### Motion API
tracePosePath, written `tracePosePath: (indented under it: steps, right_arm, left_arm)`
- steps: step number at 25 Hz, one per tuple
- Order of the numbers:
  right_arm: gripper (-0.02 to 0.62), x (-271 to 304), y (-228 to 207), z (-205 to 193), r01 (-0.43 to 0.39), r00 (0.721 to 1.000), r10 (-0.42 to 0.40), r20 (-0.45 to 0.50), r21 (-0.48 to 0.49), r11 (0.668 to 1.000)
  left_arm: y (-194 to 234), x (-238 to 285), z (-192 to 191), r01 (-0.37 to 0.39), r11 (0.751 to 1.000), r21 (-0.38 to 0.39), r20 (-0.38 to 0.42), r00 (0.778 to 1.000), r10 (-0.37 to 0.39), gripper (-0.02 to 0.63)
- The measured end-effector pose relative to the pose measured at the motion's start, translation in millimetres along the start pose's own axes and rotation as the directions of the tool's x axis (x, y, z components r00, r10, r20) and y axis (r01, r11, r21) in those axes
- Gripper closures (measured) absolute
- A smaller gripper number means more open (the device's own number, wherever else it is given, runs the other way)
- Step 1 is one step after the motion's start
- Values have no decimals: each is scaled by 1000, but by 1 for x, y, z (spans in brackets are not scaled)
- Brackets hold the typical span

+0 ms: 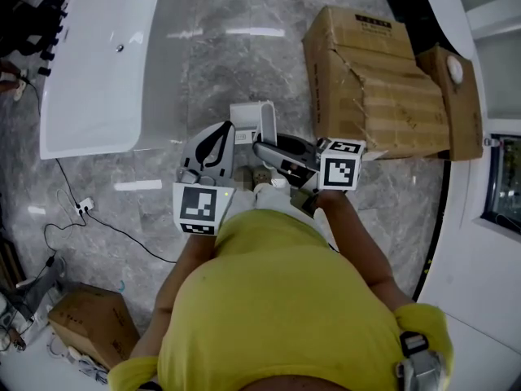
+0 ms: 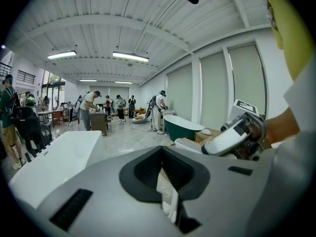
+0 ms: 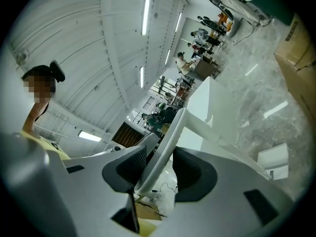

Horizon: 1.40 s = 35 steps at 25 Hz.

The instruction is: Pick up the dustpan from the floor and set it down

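The white dustpan point(image 1: 252, 123) hangs just above the grey marble floor in front of the person's feet. My right gripper point(image 1: 262, 147) is shut on its long white handle point(image 3: 170, 137), which runs up between the two black pads. From there the handle bends down to the pan point(image 3: 273, 158) over the floor. My left gripper point(image 1: 225, 129) is held just left of the dustpan and apart from it. Its jaws point(image 2: 163, 169) are together with only a thin slit between the pads and nothing in them. The right gripper point(image 2: 237, 135) also shows at the right of the left gripper view.
A white bathtub point(image 1: 98, 63) lies at the left. Big taped cardboard boxes point(image 1: 374, 80) stand close on the right, beside a curved white rim point(image 1: 468, 243). A cable point(image 1: 81, 206) and a small box point(image 1: 89, 324) lie at lower left. People stand far off near a green tub point(image 2: 180, 127).
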State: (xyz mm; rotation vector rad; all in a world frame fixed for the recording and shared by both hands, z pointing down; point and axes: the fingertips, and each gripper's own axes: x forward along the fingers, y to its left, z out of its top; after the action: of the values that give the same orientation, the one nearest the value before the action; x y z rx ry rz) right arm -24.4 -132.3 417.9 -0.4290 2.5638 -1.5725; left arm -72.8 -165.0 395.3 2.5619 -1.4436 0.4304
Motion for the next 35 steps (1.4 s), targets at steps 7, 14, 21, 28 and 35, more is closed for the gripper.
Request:
tracePosePath:
  steps: [7,14,21,28,35]
  right_arm:
    - [425,-1,10,7,-3,1000,3,11,-15,1000]
    - [425,-7,13,11,-11,1000,12,14,-20,1000]
    - [425,0,10,8,-15,1000,15,-2,-12,1000]
    - [423,2,-15,0,18,1000,-18,-21,-18,1000]
    - [426,13,-52,-11,70,995,-71,-66,-27,997]
  left_arm:
    - [1,-5,4,-1,1000,2,9,1000,1,606]
    - [-4,-4,5,2,1000,7,13,1000,-2,606]
    - [-1,-4,4,3,1000,3,8,1000,-3,606]
    - [-2,0,-1,-2,1000,-6,-12,1000,2,606]
    - [6,4,-7,-17,1000,-19,-30,999,16,606]
